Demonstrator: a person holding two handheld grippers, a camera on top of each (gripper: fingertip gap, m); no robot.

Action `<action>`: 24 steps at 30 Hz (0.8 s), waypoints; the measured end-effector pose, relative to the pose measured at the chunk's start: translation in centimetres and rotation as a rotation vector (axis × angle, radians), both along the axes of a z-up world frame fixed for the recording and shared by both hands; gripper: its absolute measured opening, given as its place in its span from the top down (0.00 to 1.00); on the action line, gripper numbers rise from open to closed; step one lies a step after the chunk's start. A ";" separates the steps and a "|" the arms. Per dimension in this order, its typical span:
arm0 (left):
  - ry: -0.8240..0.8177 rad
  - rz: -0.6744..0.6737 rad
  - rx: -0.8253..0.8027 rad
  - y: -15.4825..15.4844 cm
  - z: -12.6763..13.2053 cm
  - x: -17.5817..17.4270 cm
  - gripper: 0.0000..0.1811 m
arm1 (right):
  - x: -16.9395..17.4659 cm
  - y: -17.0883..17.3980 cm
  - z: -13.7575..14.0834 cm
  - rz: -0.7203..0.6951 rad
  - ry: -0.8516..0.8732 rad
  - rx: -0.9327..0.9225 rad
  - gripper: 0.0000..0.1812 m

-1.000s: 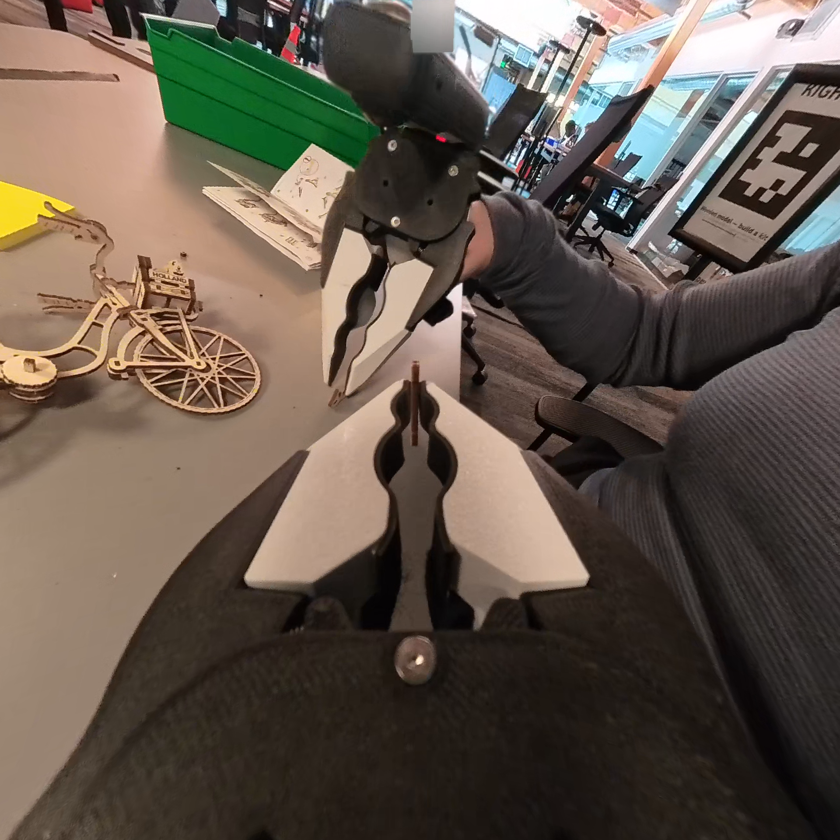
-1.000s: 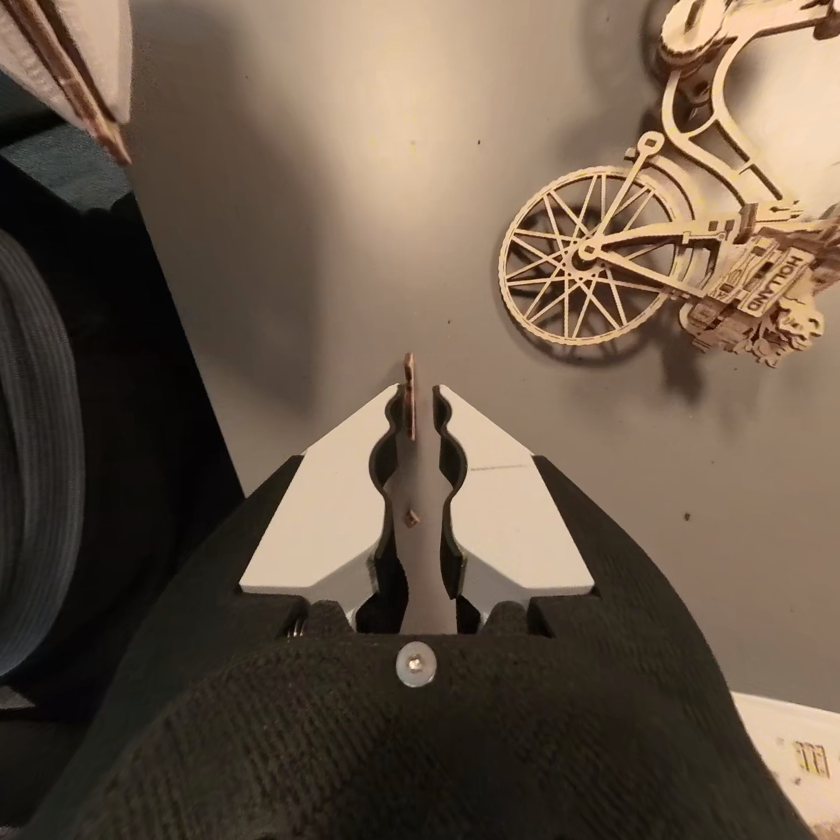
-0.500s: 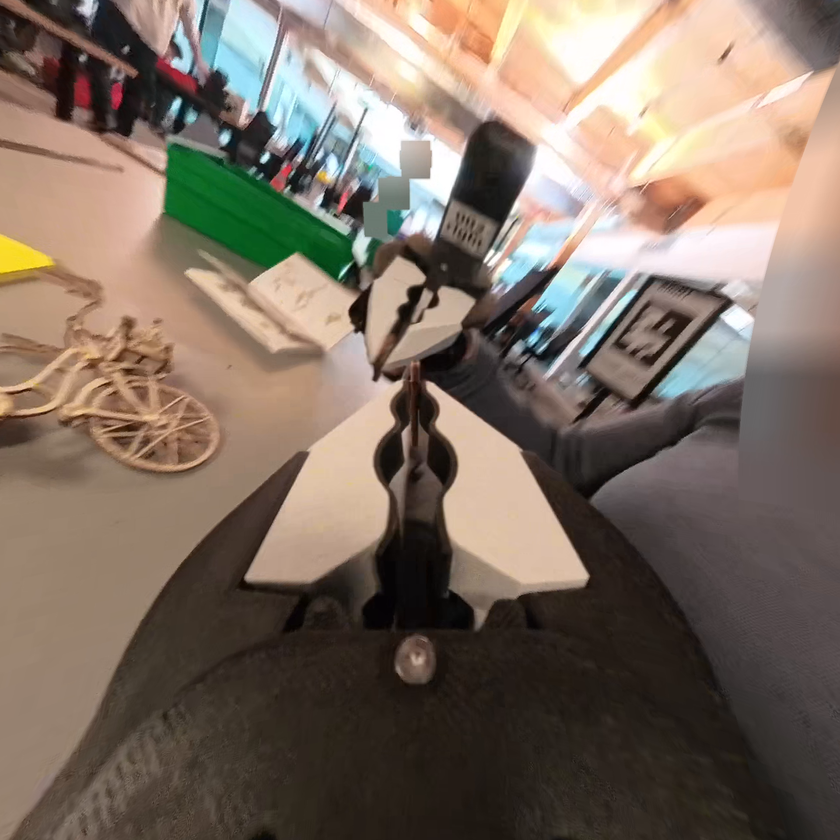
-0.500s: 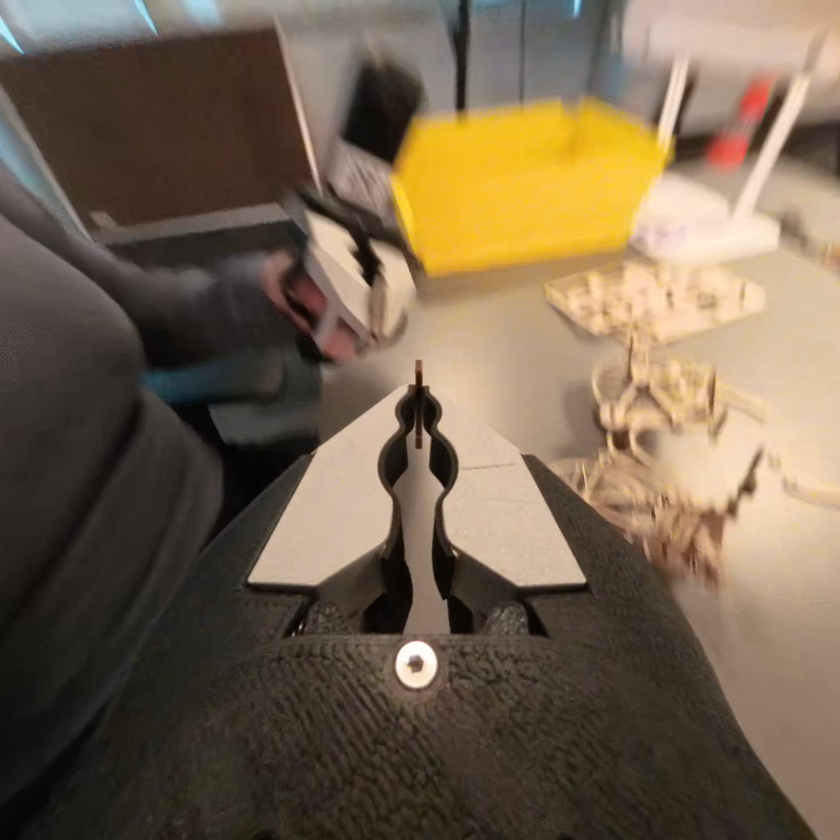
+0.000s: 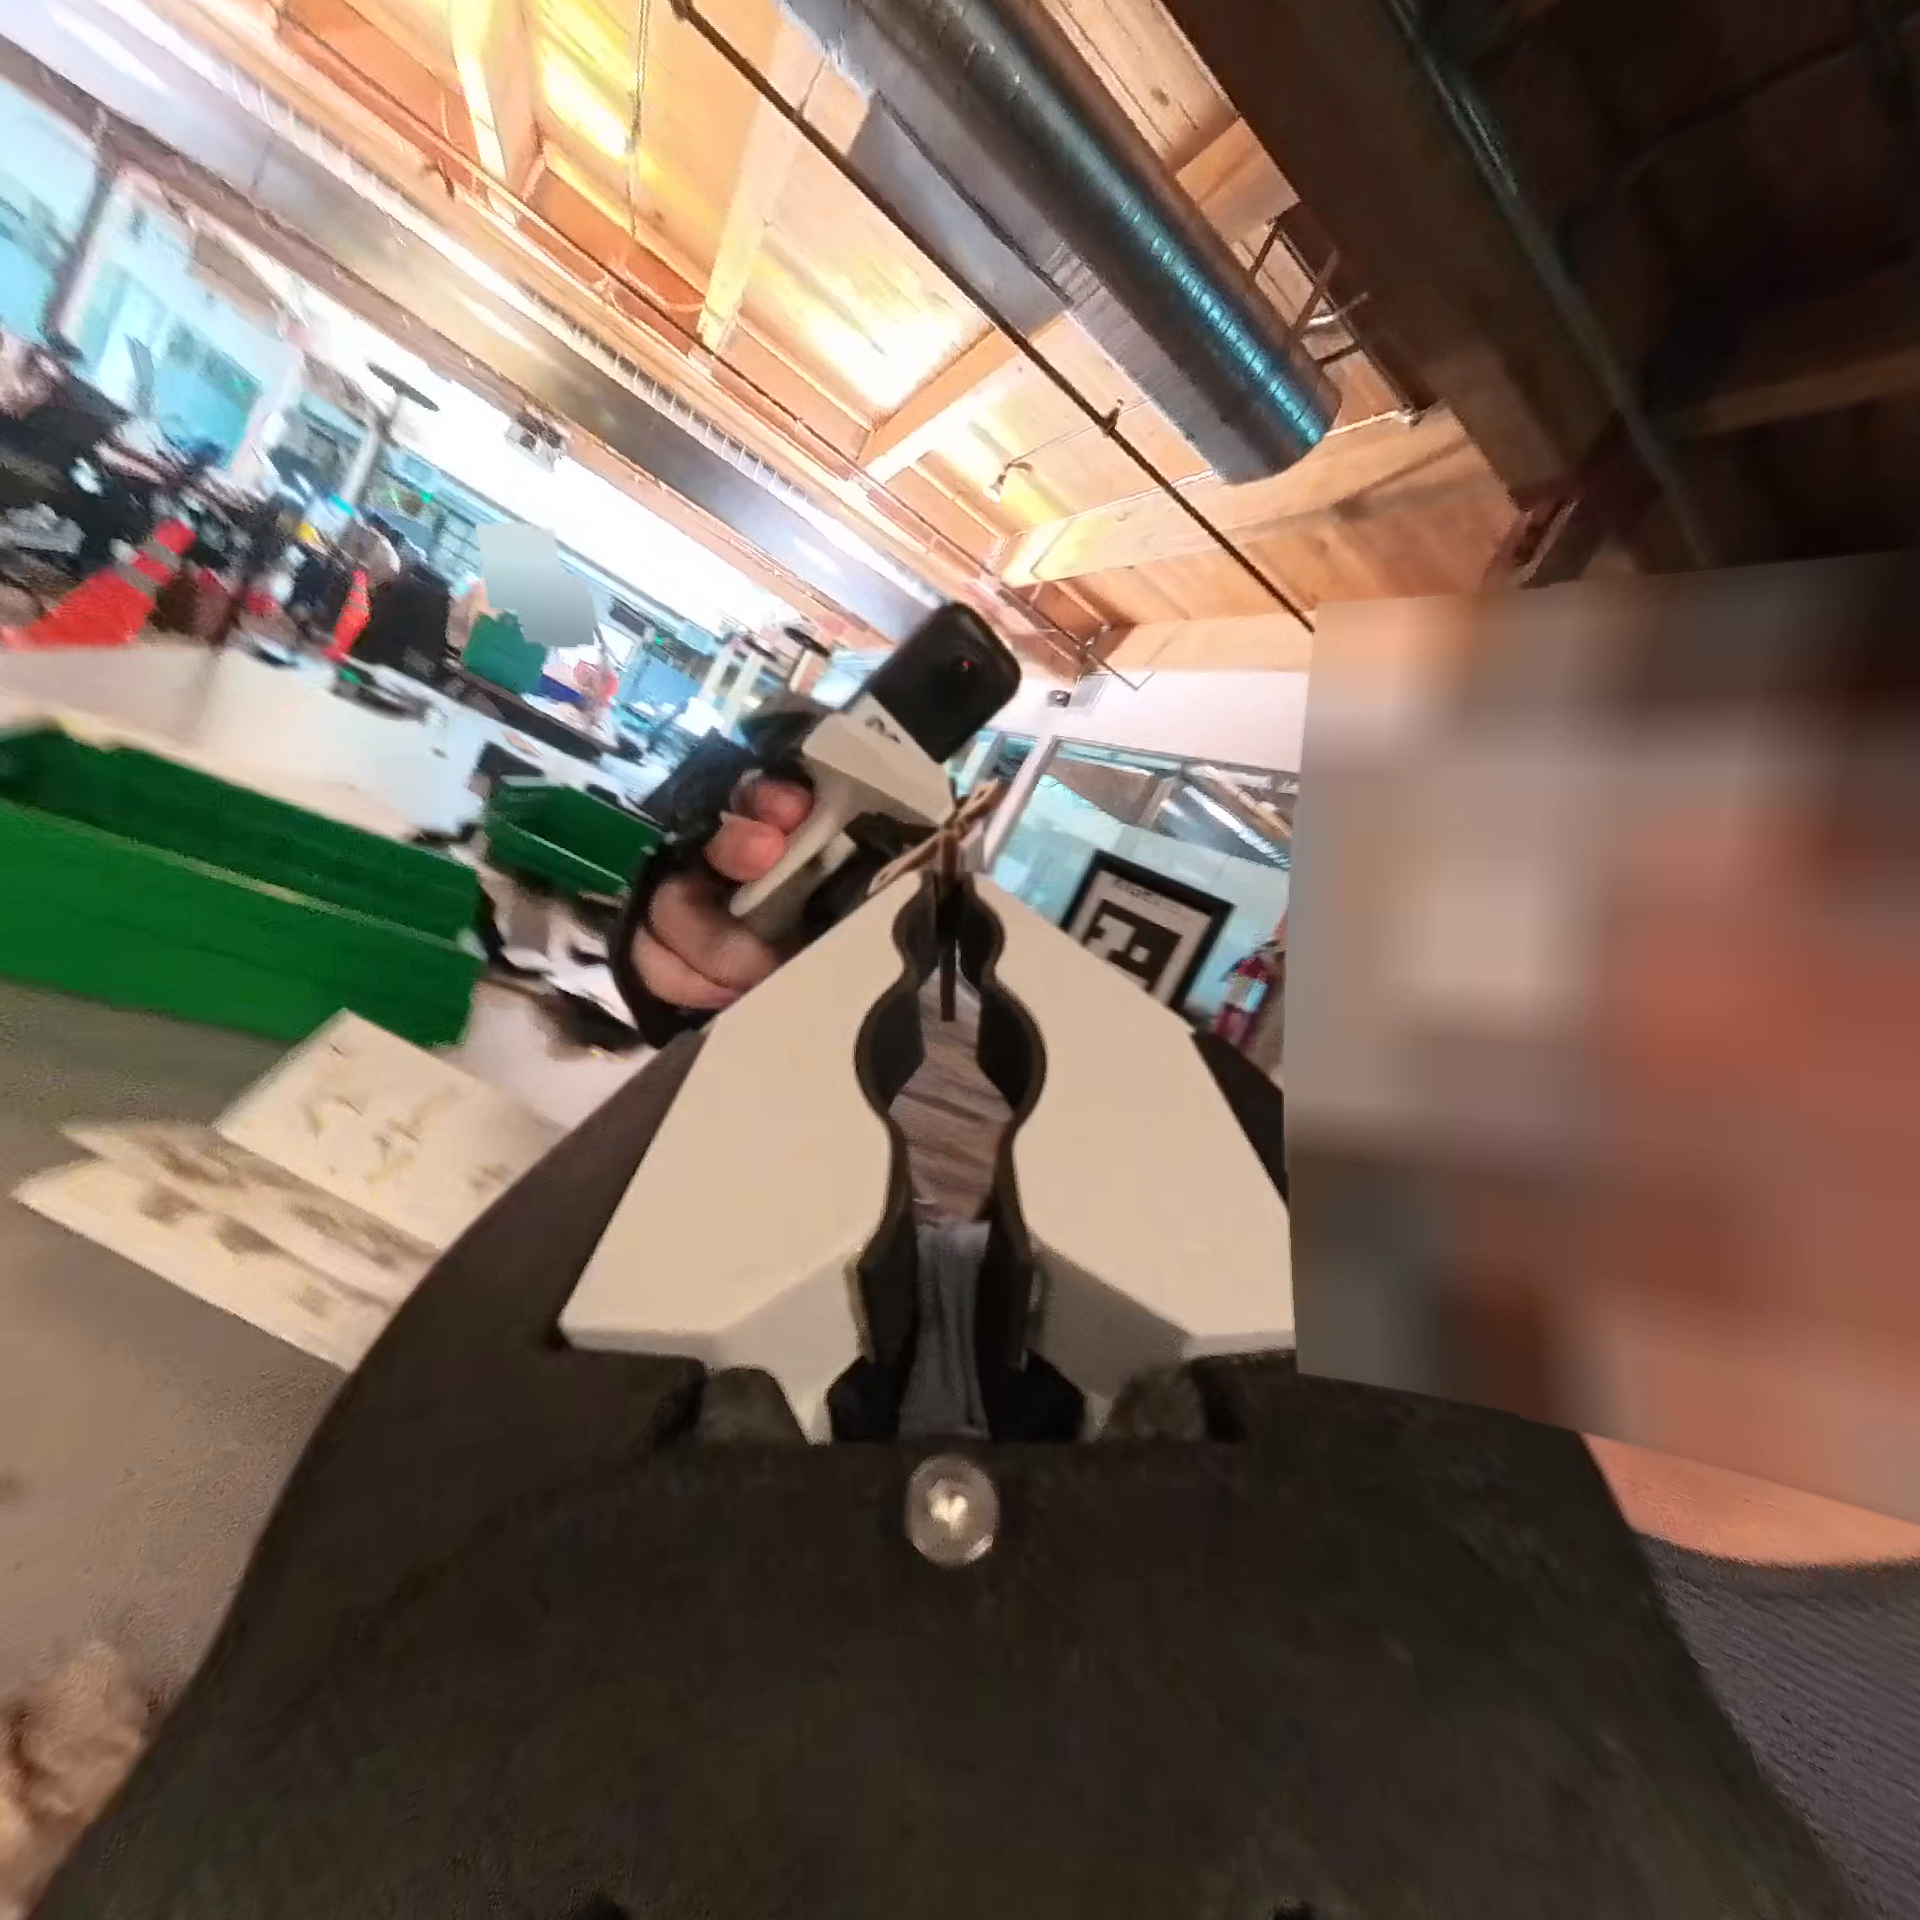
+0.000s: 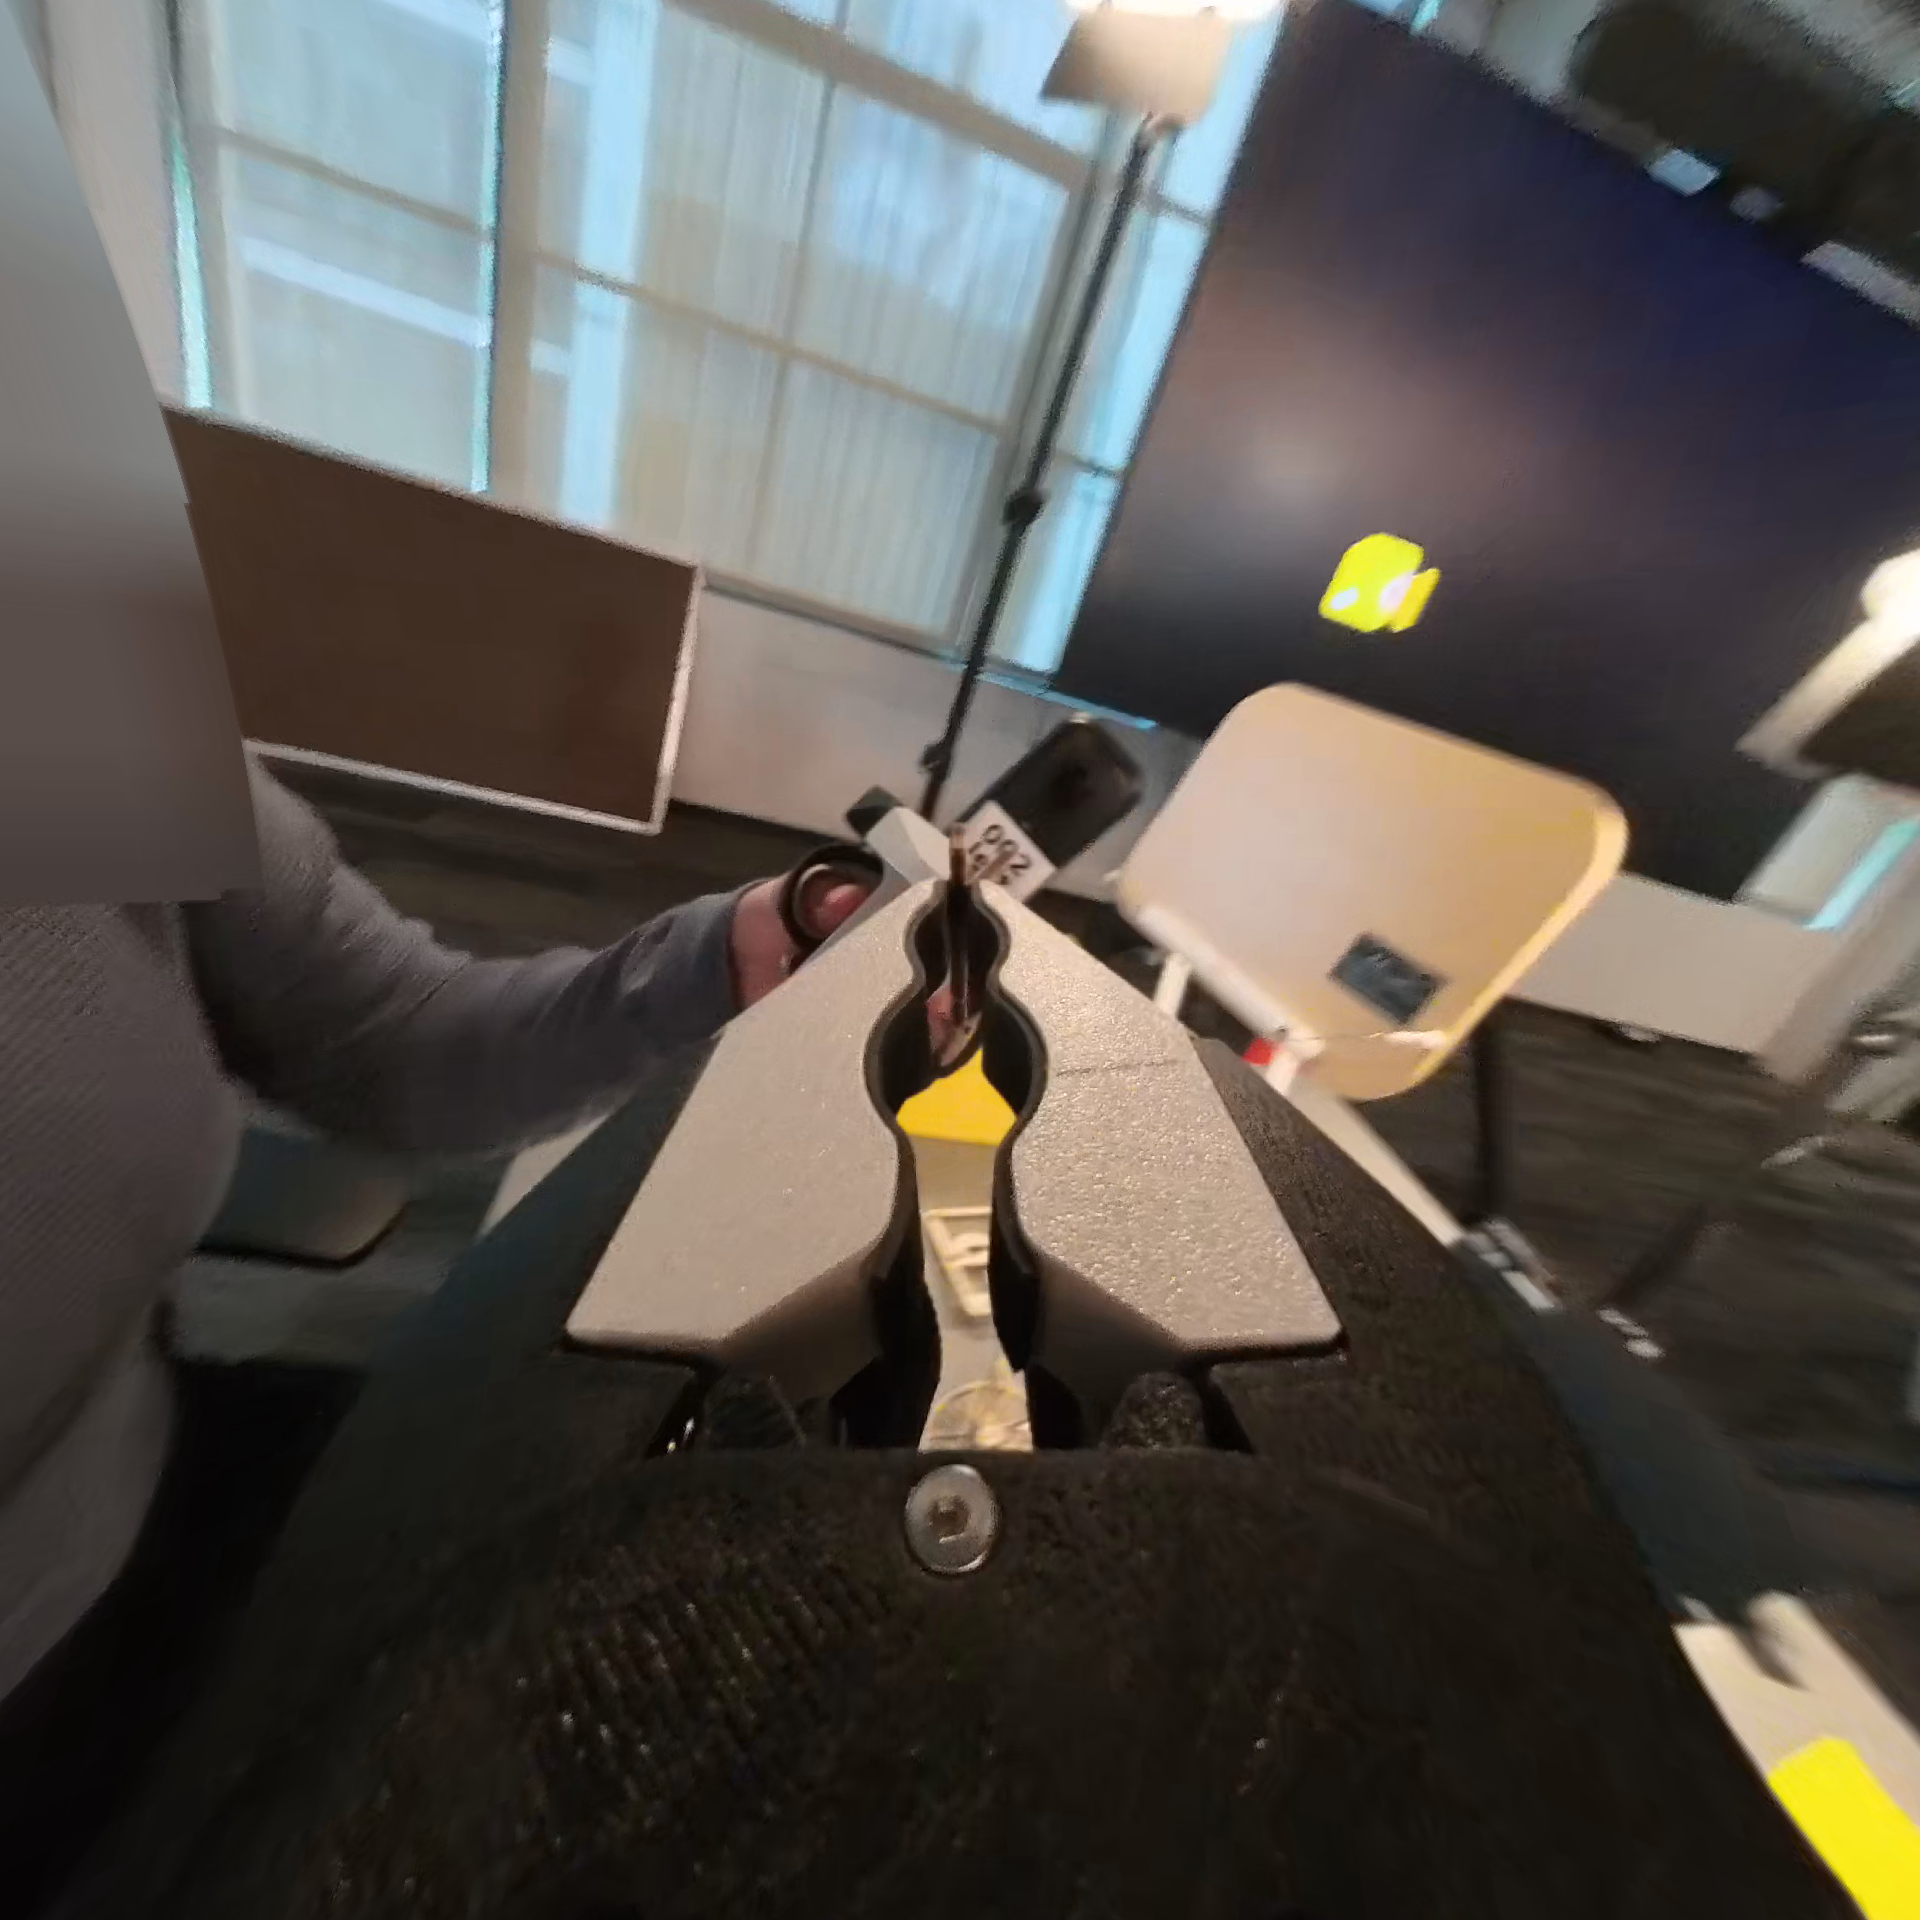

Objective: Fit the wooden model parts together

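The left gripper (image 5: pixel 948 914) is clenched on a thin wooden piece (image 5: pixel 948 961) seen edge-on: the dark strip stands upright in the narrow slot between the white fingertips (image 5: pixel 831 997), its lower end hanging into the first scalloped hollow behind them and its upper end poking out just past the tips. There it meets a second small wooden part (image 5: pixel 951 831), a pale crossed shape held by the right gripper (image 5: pixel 940 821), which comes in from the far side with its own tips touching or just beside the left ones; blur hides whether the two parts are actually seated together.

From the right wrist view, the right gripper (image 6: pixel 958 899) is likewise closed on a thin wooden part (image 6: pixel 961 951), edge-on, upright, pinched at the fingertips (image 6: pixel 1039 966) and reaching back into the first hollow. Immediately beyond the tips sits the left gripper (image 6: pixel 925 842), with the person's hand (image 6: pixel 790 935) wrapped around its handle.

Farther out in the left wrist view lie an open instruction booklet (image 5: pixel 312 1153) on the grey table (image 5: pixel 125 1455) and green bins (image 5: pixel 208 904) behind it.
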State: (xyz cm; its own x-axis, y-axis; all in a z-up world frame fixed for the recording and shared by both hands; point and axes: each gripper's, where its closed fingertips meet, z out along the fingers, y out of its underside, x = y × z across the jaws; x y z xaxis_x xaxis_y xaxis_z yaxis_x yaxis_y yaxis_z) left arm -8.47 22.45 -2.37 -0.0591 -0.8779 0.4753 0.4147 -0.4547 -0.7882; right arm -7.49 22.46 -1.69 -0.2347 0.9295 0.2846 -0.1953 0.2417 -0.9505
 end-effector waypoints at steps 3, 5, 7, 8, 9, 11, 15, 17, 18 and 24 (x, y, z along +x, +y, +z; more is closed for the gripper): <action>0.051 0.125 0.154 2.3 3.1 -0.1 0.99 | 2.1 3.3 3.6 -0.134 0.092 -0.001 1.00; 0.078 0.221 0.252 3.1 4.1 0.0 0.99 | 5.2 5.1 5.5 -0.264 0.170 0.004 1.00; 0.060 0.286 0.313 3.8 4.8 0.0 0.99 | 8.8 6.1 6.5 -0.387 0.259 0.027 1.00; 0.050 0.317 0.335 4.3 5.0 0.0 1.00 | 10.6 6.3 6.8 -0.438 0.300 0.035 1.00; 0.037 0.344 0.354 4.8 5.2 0.0 1.00 | 12.1 6.4 7.0 -0.481 0.337 0.050 1.00; -0.011 0.378 0.372 6.0 5.5 -0.1 1.00 | 14.6 6.4 7.8 -0.551 0.399 0.081 1.00; -0.078 0.400 0.340 9.0 5.1 0.1 1.00 | 16.5 7.2 8.1 -0.676 0.426 0.120 1.00; -0.029 0.412 0.309 10.5 3.8 0.9 1.00 | 17.0 8.3 8.0 -0.744 0.430 0.127 1.00; -0.008 0.418 0.298 11.2 3.3 1.2 1.00 | 17.2 8.8 8.0 -0.768 0.433 0.121 1.00; 0.041 0.495 0.256 14.0 1.6 0.5 1.00 | 17.8 10.6 7.6 -0.757 0.432 0.059 1.00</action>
